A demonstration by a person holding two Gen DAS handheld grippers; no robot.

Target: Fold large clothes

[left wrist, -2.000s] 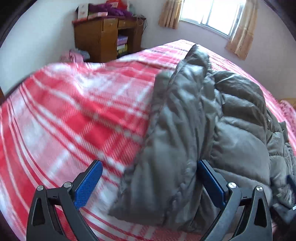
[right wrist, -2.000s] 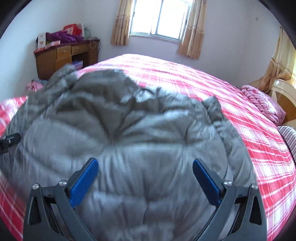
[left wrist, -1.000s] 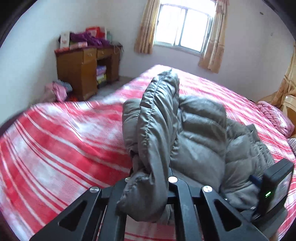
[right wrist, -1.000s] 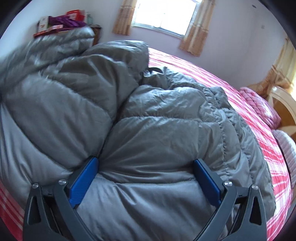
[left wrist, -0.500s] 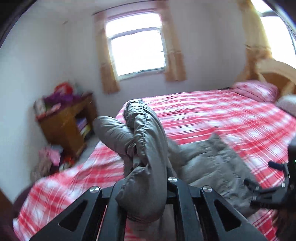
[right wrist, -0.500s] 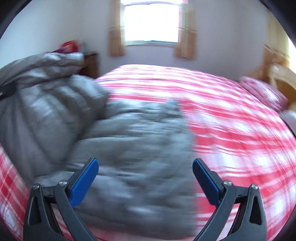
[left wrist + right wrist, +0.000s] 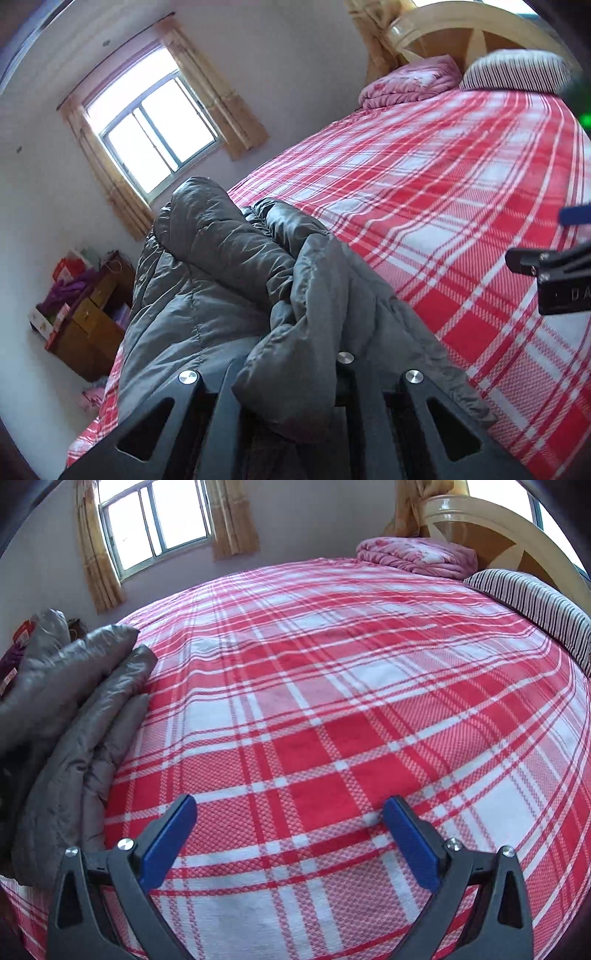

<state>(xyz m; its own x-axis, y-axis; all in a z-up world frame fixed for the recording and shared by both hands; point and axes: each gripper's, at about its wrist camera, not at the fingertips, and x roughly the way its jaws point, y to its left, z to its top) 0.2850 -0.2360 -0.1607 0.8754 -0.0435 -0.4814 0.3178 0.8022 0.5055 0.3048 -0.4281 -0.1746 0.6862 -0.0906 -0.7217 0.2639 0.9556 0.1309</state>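
Note:
A grey puffer jacket [image 7: 221, 280] lies bunched on the red and white plaid bed [image 7: 461, 192]. My left gripper [image 7: 291, 373] is shut on a fold of its edge, and the cloth spills over the black jaws and hides the pads. In the right wrist view the same jacket [image 7: 70, 709] lies at the left edge of the bed [image 7: 332, 709]. My right gripper [image 7: 288, 834] stands open over bare plaid, with nothing between its blue pads [image 7: 166, 842]. Part of the right gripper [image 7: 554, 269] shows at the right edge of the left wrist view.
A folded pink quilt [image 7: 421, 557] and a striped pillow [image 7: 535, 602] lie by the cream headboard [image 7: 498, 531]. A wooden desk [image 7: 88, 325] with clutter stands by the wall left of the bed. A curtained window [image 7: 155, 125] is behind.
Both views have swung right toward the headboard. The left gripper stayed shut on the jacket and carried it along, rolling. The right gripper has left the jacket and is over bare bedspread.

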